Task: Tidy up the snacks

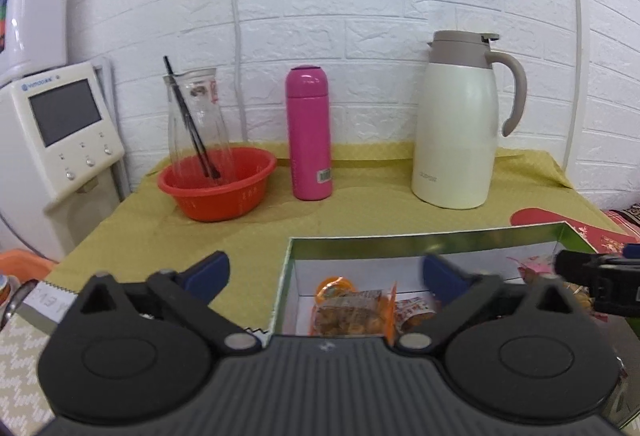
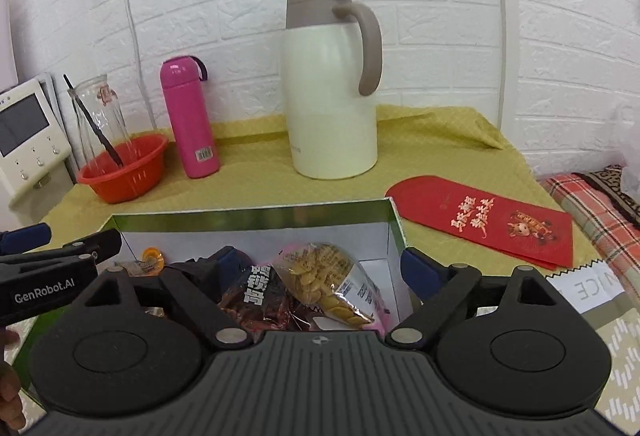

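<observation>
The table (image 2: pixel 440 132) wears a yellow-green cloth, and on it the biggest thing is the open cardboard box (image 2: pixel 248 222) at the near edge, white inside; in it lie the snacks: a clear bag of pale yellow biscuits (image 2: pixel 324 276) leaning on a dark red packet (image 2: pixel 256 300), and towards the left end an orange jelly cup (image 1: pixel 334 286) beside a brown wrapped snack (image 1: pixel 350 316); behind the box the cream thermal jug (image 1: pixel 456 124) stands upright with its lid on; left of it the pink flask (image 1: pixel 309 128), capped; then the red plastic bowl (image 1: pixel 218 188), holding a clear glass carafe (image 1: pixel 196 116) with a black stirrer (image 1: pixel 190 116) slanting inside; a red envelope (image 2: pixel 488 220) lies flat right of the box; the left gripper (image 1: pixel 324 270) hangs over the box's left end, jaws spread and empty; the right gripper (image 2: pixel 324 268) is likewise released, fingers wide either side of the biscuit bag, not pinching it.
</observation>
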A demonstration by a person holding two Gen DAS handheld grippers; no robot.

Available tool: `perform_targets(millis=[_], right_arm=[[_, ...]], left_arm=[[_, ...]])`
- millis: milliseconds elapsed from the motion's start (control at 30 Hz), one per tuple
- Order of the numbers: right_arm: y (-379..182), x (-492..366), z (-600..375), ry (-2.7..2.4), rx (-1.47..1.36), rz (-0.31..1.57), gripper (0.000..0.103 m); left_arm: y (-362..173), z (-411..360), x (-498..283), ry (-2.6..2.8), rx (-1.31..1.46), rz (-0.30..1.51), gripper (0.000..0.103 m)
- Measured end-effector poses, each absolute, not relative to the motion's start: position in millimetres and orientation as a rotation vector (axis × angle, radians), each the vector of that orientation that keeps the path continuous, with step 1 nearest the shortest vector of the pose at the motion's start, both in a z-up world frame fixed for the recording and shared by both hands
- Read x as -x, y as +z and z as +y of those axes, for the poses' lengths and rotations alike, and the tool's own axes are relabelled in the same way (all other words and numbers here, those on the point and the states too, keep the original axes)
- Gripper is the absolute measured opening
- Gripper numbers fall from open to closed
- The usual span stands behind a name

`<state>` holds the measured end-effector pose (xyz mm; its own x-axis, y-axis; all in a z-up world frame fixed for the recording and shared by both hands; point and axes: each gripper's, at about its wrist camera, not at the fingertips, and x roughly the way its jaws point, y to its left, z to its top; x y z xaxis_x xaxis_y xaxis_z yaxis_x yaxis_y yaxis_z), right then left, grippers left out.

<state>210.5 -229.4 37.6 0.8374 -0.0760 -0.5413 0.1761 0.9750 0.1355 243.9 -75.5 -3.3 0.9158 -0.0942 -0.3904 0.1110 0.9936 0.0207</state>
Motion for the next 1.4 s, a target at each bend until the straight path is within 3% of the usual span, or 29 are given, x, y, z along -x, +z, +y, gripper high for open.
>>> perform_targets(millis=[267,467,867,1100,1400], right_arm=[[58.6,-110.6,-214.6,-0.175,-0.331,0.457,0.103],[65.2,-38.7,-192.2,-0.162,-0.282,0.441,0.103],[43.7,26.3,-199.2,-0.165,-0.533,0.636,0.103],[47.9,40.3,-168.4,-0.202,-0.324,0.623,0.103],[51.3,41.7,-140.1,-0.172,-0.208,0.611,0.103]], left_arm=[[16.4,-58.2,-189.7,-0.078,-0.007,0.381,0.103],[32.1,-56.7,-126.5,0.06,-0.1,0.354,0.103],[22.6,-20.7,-11.2,-0.156,0.043,0.479,0.103],[0.5,-8.7,11.4,-0.009,0.015,0.546,0.103],[-0.7,-15.5,35.1,-0.036,-0.082,0.446,0.103]])
